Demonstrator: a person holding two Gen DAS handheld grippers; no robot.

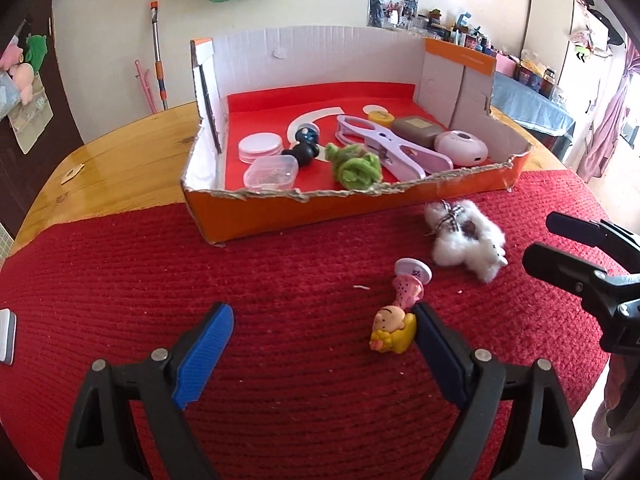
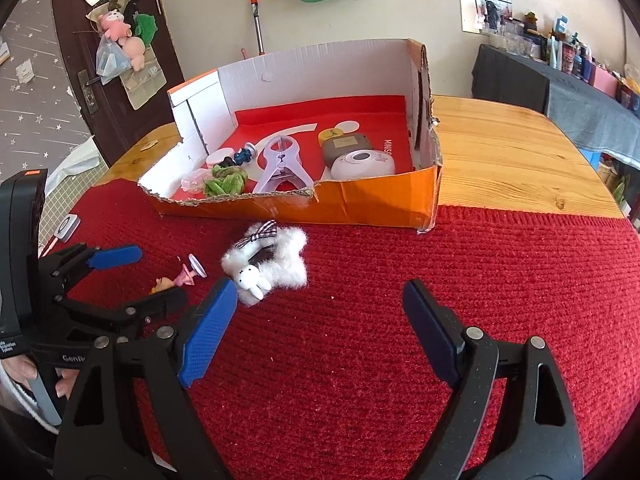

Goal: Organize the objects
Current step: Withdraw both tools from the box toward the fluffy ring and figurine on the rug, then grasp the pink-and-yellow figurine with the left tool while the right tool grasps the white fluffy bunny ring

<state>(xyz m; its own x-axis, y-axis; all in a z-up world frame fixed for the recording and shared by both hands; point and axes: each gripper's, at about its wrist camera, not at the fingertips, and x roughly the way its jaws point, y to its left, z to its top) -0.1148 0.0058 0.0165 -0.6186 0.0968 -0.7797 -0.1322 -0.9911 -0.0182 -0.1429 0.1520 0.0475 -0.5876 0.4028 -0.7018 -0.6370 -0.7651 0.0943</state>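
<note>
My left gripper (image 1: 324, 344) gapes wide, its right pad touching the toy figurine (image 1: 396, 320). My right gripper (image 2: 316, 332) hangs released beside the fluffy plush (image 2: 266, 266).

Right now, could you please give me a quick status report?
Both grippers, left and right, open, empty. Doll and fluffy toy on red mat, outside box. Nothing blocking.
</note>
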